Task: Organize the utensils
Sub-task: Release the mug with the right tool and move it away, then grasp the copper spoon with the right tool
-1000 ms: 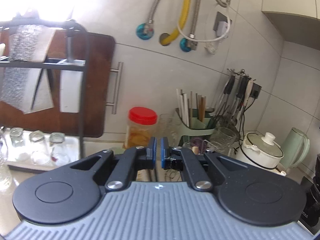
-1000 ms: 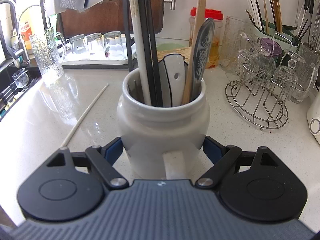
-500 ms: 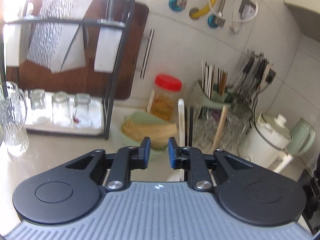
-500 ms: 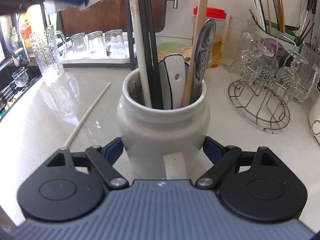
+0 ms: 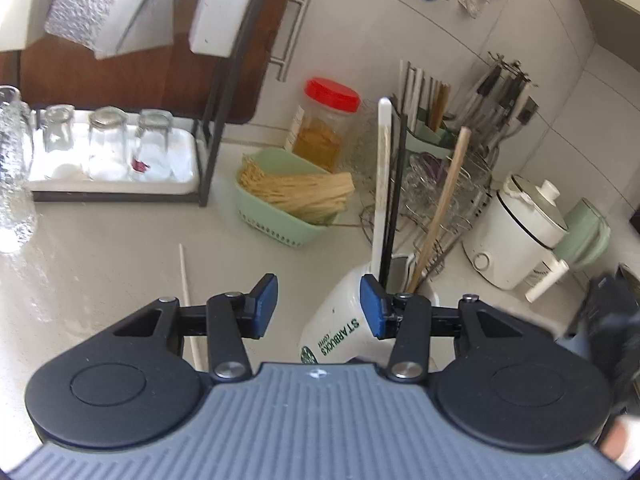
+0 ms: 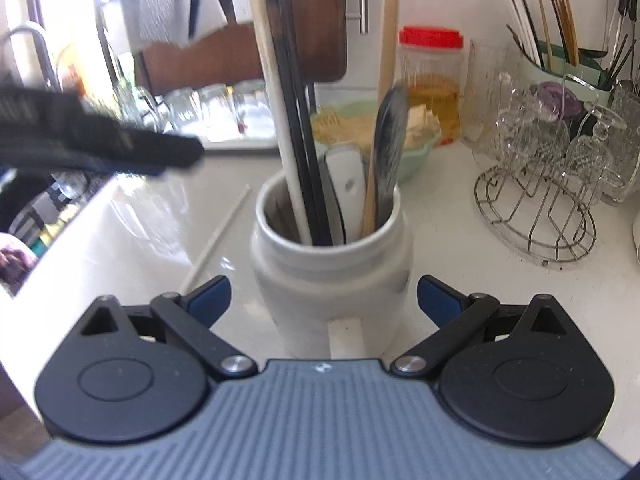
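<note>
Utensils are the business here, and most of them already stand in the white ceramic jar (image 6: 330,276) in the middle of the counter (image 6: 460,240): a white chopstick, black chopsticks, a wooden stick, a patterned spoon and a white spoon. The right gripper (image 6: 324,294) sits around the jar's near side, its jaws having just opened wider; both blue pads now stand clear of the jar's walls, so the jar rests on its own. The left gripper (image 5: 318,306) hangs above the counter to the left of the jar, its jaws having just been opening to a middling gap with nothing between them; the right-hand pad shows against the jar's rim, though I cannot tell whether it touches. Just left of the jar, one loose white chopstick (image 6: 220,236) lies flat on the counter, its near end running under the left gripper. Farther off are a green basket (image 5: 280,216) and a red-lidded jar (image 5: 326,124). My reading: a utensil has gone in, and the stray chopstick is next. That calls for lowering the left gripper over it, jaws straddling its thin shaft, and closing squarely, since so slim a thing lying flat can roll or slip away.
</note>
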`<action>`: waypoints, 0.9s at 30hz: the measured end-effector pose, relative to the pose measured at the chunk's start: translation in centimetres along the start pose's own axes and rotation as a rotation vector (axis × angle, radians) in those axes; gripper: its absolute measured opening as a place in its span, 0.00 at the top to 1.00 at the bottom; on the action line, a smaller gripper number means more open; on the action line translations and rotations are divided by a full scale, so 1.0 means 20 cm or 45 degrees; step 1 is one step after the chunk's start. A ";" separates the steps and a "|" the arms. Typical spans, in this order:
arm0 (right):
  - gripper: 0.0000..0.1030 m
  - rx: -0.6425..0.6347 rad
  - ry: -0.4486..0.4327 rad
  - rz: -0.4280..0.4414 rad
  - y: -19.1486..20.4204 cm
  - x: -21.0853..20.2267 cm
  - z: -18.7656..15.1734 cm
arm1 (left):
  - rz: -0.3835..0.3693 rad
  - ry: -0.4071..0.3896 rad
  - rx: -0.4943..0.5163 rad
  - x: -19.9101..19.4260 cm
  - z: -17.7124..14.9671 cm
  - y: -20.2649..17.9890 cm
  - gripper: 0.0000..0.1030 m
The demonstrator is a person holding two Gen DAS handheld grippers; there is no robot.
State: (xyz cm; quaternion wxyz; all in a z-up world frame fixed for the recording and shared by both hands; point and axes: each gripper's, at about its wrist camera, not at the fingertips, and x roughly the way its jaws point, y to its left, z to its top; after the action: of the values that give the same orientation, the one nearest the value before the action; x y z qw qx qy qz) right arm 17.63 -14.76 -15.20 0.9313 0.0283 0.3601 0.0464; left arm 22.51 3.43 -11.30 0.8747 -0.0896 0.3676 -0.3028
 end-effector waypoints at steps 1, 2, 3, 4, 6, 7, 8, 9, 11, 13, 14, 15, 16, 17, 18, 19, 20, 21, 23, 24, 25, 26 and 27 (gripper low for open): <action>0.02 0.009 0.001 0.018 -0.01 -0.04 0.01 | -0.006 0.012 0.008 0.01 0.00 0.00 0.50; 0.02 0.018 0.002 0.033 -0.04 -0.09 0.02 | -0.014 0.021 0.018 0.02 -0.01 0.01 0.50; 0.02 0.028 -0.004 0.039 -0.06 -0.15 0.03 | -0.029 0.027 0.031 0.02 -0.01 0.01 0.49; 0.02 0.047 -0.015 0.037 -0.10 -0.21 0.04 | -0.043 0.032 0.045 0.03 -0.02 0.01 0.47; 0.03 0.122 -0.021 0.017 -0.18 -0.32 0.06 | -0.060 0.041 0.068 0.04 -0.03 0.01 0.36; 0.03 0.178 -0.021 0.000 -0.24 -0.36 0.07 | -0.079 0.038 0.085 0.04 -0.04 0.01 0.34; 0.05 0.229 -0.024 -0.021 -0.28 -0.40 0.07 | -0.099 0.039 0.101 0.04 -0.05 0.01 0.34; 0.07 0.283 -0.025 -0.051 -0.33 -0.43 0.08 | -0.117 0.047 0.114 0.05 -0.05 0.01 0.34; 0.11 0.406 -0.030 -0.099 -0.42 -0.48 0.09 | -0.164 0.062 0.131 0.08 -0.06 0.00 0.34; 0.19 0.525 -0.042 -0.111 -0.51 -0.50 0.09 | -0.203 0.063 0.151 0.09 -0.07 -0.01 0.24; 0.24 0.572 -0.045 -0.124 -0.54 -0.50 0.09 | -0.213 0.056 0.161 0.10 -0.07 -0.01 0.22; 0.27 0.613 -0.043 -0.133 -0.57 -0.50 0.09 | -0.220 0.050 0.169 0.10 -0.07 -0.03 0.20; 0.32 0.651 -0.030 -0.125 -0.59 -0.49 0.10 | -0.226 0.048 0.177 0.11 -0.08 -0.04 0.19; 0.37 0.677 -0.019 -0.105 -0.61 -0.47 0.11 | -0.229 0.048 0.185 0.12 -0.08 -0.05 0.19; 0.39 0.694 -0.016 -0.081 -0.62 -0.46 0.12 | -0.229 0.051 0.196 0.12 -0.08 -0.06 0.18; 0.42 0.719 -0.011 -0.050 -0.64 -0.43 0.14 | -0.222 0.058 0.209 0.14 -0.09 -0.08 0.17; 0.45 0.740 -0.001 -0.021 -0.66 -0.41 0.15 | -0.216 0.063 0.221 0.15 -0.09 -0.10 0.17; 0.46 0.757 0.012 0.016 -0.67 -0.37 0.17 | -0.209 0.064 0.236 0.16 -0.10 -0.12 0.16; 0.51 0.788 0.061 0.103 -0.70 -0.29 0.22 | -0.180 0.057 0.261 0.18 -0.11 -0.16 0.16; 0.54 0.813 0.105 0.141 -0.72 -0.24 0.24 | -0.158 0.062 0.265 0.19 -0.12 -0.18 0.16; 0.59 0.842 0.156 0.179 -0.74 -0.18 0.25 | -0.140 0.067 0.263 0.20 -0.12 -0.21 0.15; 0.61 0.869 0.193 0.223 -0.74 -0.13 0.27 | -0.130 0.065 0.257 0.21 -0.13 -0.23 0.15; 0.61 0.900 0.210 0.275 -0.76 -0.09 0.29 | -0.127 0.062 0.256 0.22 -0.14 -0.24 0.14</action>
State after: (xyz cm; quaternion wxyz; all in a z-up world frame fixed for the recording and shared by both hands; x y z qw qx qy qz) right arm 21.23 -30.20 -11.09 0.8217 0.3816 0.4228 0.0192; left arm 20.72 -2.84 -13.95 0.8540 -0.0120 0.3515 -0.3833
